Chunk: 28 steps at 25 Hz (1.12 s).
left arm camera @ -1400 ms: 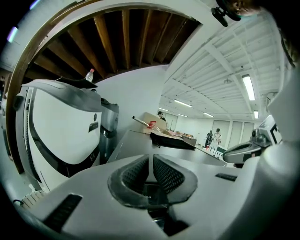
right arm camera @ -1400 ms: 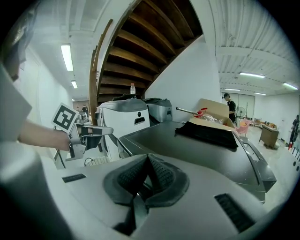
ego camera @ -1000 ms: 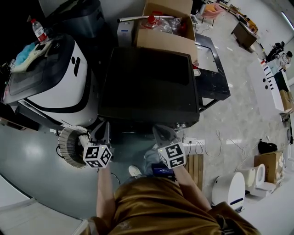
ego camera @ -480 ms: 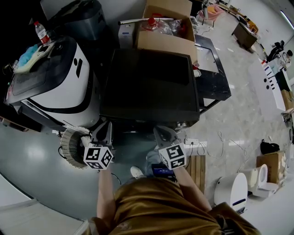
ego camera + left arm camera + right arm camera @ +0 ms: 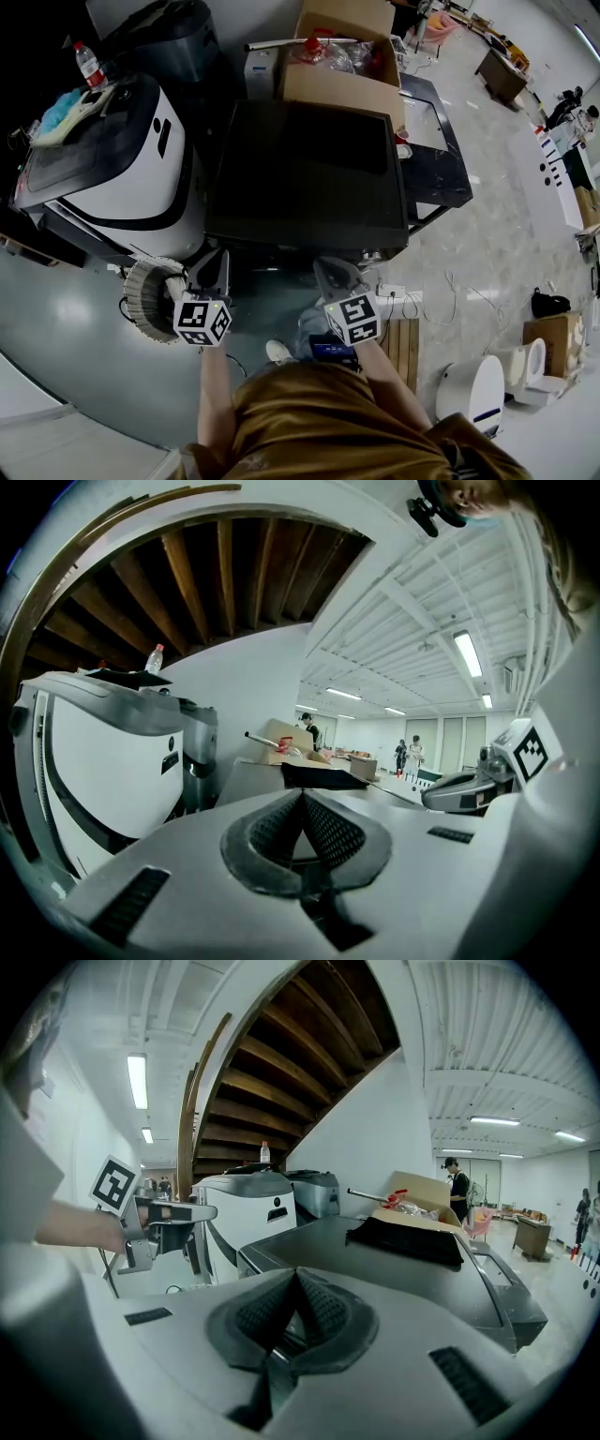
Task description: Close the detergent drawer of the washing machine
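Looks to me like a big open test lab or demo hall, definitely not anyone's home. I'm on a shiny grey floor point(image 5: 487, 234) facing the underside of a wooden staircase point(image 5: 281, 1063), with long strip lights point(image 5: 469, 653) on a white ribbed ceiling. Appliances just sit out loose: a black-topped machine point(image 5: 309, 178), a white one point(image 5: 112, 159), an open cardboard box point(image 5: 337, 66), a power strip point(image 5: 389, 291) trailing cables. Desks point(image 5: 497, 70) and a few people point(image 5: 408, 755) way off at the back
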Each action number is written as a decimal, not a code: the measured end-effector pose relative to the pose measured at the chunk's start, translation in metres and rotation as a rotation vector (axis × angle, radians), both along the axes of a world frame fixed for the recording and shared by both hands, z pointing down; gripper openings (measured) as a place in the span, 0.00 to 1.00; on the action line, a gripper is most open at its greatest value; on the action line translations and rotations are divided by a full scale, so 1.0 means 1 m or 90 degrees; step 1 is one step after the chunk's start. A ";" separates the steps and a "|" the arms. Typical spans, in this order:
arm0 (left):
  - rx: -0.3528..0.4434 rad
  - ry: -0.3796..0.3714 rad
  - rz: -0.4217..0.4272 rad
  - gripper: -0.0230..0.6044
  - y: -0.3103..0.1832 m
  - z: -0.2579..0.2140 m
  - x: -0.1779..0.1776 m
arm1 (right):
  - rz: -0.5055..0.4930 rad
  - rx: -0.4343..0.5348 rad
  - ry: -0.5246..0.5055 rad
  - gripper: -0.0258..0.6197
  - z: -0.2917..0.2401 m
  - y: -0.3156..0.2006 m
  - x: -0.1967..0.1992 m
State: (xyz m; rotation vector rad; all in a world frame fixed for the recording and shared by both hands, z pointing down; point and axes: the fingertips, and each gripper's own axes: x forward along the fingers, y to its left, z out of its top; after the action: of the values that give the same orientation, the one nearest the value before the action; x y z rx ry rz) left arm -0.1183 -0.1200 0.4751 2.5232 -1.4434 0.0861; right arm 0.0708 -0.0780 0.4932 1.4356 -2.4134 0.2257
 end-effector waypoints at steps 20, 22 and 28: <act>-0.009 0.004 -0.003 0.08 0.005 0.006 0.001 | -0.019 -0.006 0.003 0.06 0.002 0.005 0.002; -0.011 0.005 -0.001 0.08 0.005 0.006 0.003 | -0.018 -0.006 0.002 0.06 0.001 0.005 0.003; -0.013 0.006 0.003 0.08 0.004 0.008 0.009 | -0.013 -0.008 -0.001 0.06 0.002 0.006 0.010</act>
State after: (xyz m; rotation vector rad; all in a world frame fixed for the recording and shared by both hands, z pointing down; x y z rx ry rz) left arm -0.1094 -0.1156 0.4833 2.5065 -1.4260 0.0889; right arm 0.0805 -0.0719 0.4950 1.4059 -2.4217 0.2365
